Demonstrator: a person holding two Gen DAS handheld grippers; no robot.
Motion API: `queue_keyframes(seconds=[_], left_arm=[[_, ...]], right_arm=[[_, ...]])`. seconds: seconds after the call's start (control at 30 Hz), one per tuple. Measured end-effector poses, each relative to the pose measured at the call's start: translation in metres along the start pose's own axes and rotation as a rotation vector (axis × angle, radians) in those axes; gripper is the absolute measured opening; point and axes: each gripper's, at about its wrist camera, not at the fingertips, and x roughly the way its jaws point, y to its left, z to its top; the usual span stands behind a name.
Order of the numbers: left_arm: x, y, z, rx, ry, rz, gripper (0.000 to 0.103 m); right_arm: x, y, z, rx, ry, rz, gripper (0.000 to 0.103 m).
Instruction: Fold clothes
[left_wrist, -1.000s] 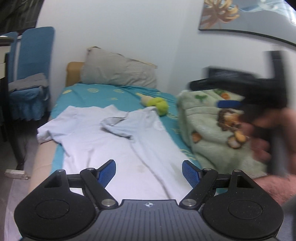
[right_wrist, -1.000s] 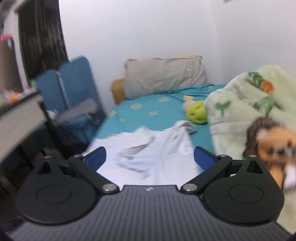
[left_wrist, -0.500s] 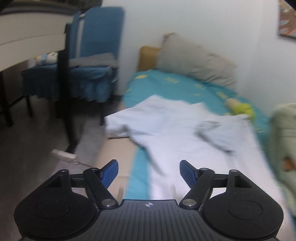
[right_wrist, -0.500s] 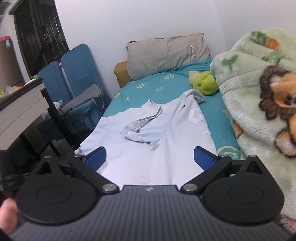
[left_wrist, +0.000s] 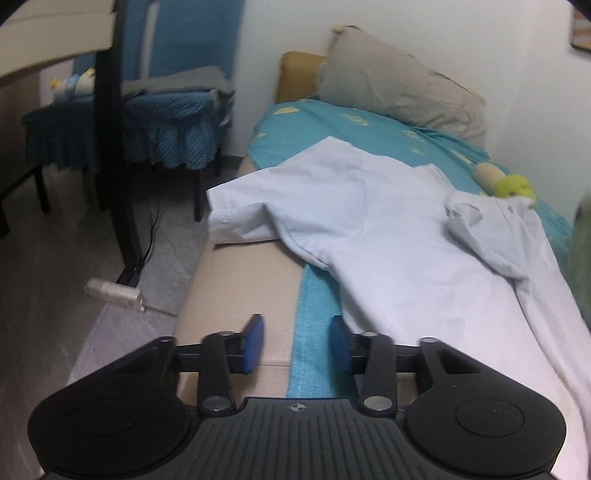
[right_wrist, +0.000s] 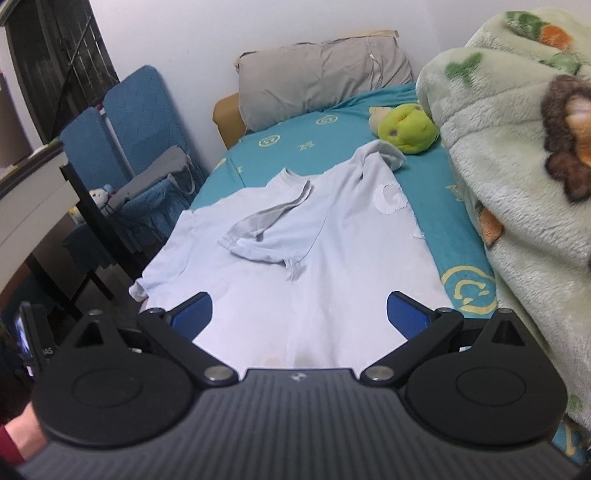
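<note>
A pale blue t-shirt (left_wrist: 391, 236) lies spread on the bed, one sleeve (left_wrist: 240, 206) hanging over the left bed edge and the other sleeve (right_wrist: 266, 229) folded in over the chest. My left gripper (left_wrist: 295, 343) is partly open and empty, low over the bed's left edge, just left of the shirt's lower side hem. My right gripper (right_wrist: 299, 314) is wide open and empty above the shirt's bottom hem (right_wrist: 303, 347). The left gripper's body shows at the far left of the right wrist view (right_wrist: 31, 339).
A teal sheet (left_wrist: 332, 125) covers the bed, with a grey pillow (right_wrist: 321, 77) at the head. A green plush toy (right_wrist: 406, 127) lies by the collar. A fleece blanket (right_wrist: 517, 192) is piled along the right. A blue chair (left_wrist: 147, 107) and table leg (left_wrist: 114, 147) stand left.
My left gripper has swung left and dropped toward the bed's left edge, and its jaws have narrowed. My right gripper has steadied over the shirt's hem, still wide open.
</note>
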Motion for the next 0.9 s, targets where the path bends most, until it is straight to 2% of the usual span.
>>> queue_keyframes(seconds=[0.03, 0.07, 0.2, 0.4, 0.63, 0.7, 0.83, 0.9], left_arm=[[0.0, -0.002, 0.001, 0.013, 0.002, -0.003, 0.006], [0.0, -0.004, 0.002, 0.022, 0.004, -0.002, 0.002], [-0.004, -0.01, 0.003, 0.081, -0.008, 0.074, 0.001], [-0.011, 0.014, 0.014, 0.033, -0.025, 0.26, 0.001], [0.007, 0.034, 0.011, 0.047, 0.078, 0.446, 0.001], [0.018, 0.035, 0.005, 0.063, 0.106, 0.453, 0.002], [0.021, 0.034, -0.004, 0.069, 0.113, 0.405, 0.003], [0.016, 0.037, -0.004, 0.056, 0.114, 0.381, 0.017]], right_arm=[[0.0, 0.001, -0.001, -0.004, 0.005, 0.0, 0.103], [0.0, 0.002, -0.002, -0.008, 0.008, 0.0, 0.103], [-0.003, 0.005, -0.003, -0.019, 0.006, -0.004, 0.103], [-0.01, 0.003, 0.0, -0.014, -0.01, -0.007, 0.103], [-0.013, -0.001, 0.006, 0.016, -0.027, 0.012, 0.103], [-0.013, -0.003, 0.007, 0.023, -0.03, 0.016, 0.103], [-0.01, -0.01, 0.012, 0.049, -0.036, 0.012, 0.103], [-0.011, -0.012, 0.015, 0.066, -0.04, 0.016, 0.103]])
